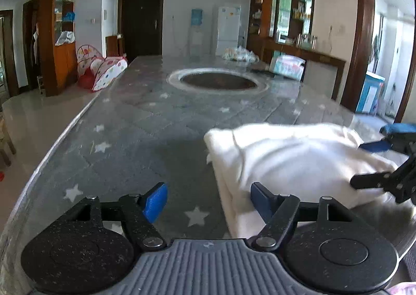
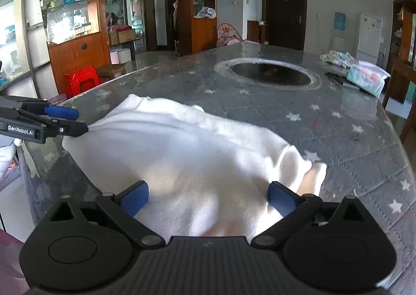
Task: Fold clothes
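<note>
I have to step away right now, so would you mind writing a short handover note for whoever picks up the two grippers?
Left gripper: open, holding nothing, at the near left edge of the white garment; one of its fingers lies over the cloth.
Right gripper: open, fingers spread over the garment's near right part, gripping nothing.
Garment: bunched and partly folded in layers on the grey star-print table cover, near the front edge.
Done: some layers already doubled over.
Left: the shape is blurred and uneven, so probably flatten it, finish the fold and square the edges.
</note>
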A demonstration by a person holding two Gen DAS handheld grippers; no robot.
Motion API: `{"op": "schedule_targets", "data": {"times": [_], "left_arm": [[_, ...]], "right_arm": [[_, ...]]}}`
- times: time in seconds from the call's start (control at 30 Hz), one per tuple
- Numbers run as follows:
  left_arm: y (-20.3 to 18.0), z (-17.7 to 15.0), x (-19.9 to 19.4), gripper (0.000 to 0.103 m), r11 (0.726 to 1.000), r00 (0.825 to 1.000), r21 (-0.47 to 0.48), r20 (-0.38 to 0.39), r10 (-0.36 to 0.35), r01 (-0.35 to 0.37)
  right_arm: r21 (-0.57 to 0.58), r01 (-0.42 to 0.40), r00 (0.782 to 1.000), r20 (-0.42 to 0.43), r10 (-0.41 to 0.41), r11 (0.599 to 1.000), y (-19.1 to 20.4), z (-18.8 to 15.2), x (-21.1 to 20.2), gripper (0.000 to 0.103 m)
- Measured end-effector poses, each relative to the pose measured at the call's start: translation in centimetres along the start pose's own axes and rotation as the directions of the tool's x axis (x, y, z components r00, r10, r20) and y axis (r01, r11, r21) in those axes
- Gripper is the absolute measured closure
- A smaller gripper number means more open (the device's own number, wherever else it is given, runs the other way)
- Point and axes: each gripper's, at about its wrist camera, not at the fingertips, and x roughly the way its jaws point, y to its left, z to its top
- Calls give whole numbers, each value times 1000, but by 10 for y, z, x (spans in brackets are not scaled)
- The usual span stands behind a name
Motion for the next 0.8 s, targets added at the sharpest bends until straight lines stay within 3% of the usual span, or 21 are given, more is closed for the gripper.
{"op": "schedule_targets", "data": {"times": [0.13,0.27,0.33,0.6,0.8], "left_arm": [[2,4,-2,24,1000,1000,-5,2,0,0],[2,12,-10,3,1000,999,6,44,-19,19],[3,15,-15,0,999,996,5,79,-41,40],[19,29,-19,0,996,992,-79,122,-33,42],[36,36,-20,0,986,994,-168,110,0,18]], "right_arm": [[-7,9,1000,0,-9,1000,2,2,-2,0],[-55,30,999,25,-29,998,12,10,-10,0],[-87,29,999,40,-25,996,20,14,-15,0],[-276,-68,996,31,79,959,67,33,-8,7],[-409,-157,987,-38,155,899,111,38,13,22]]}}
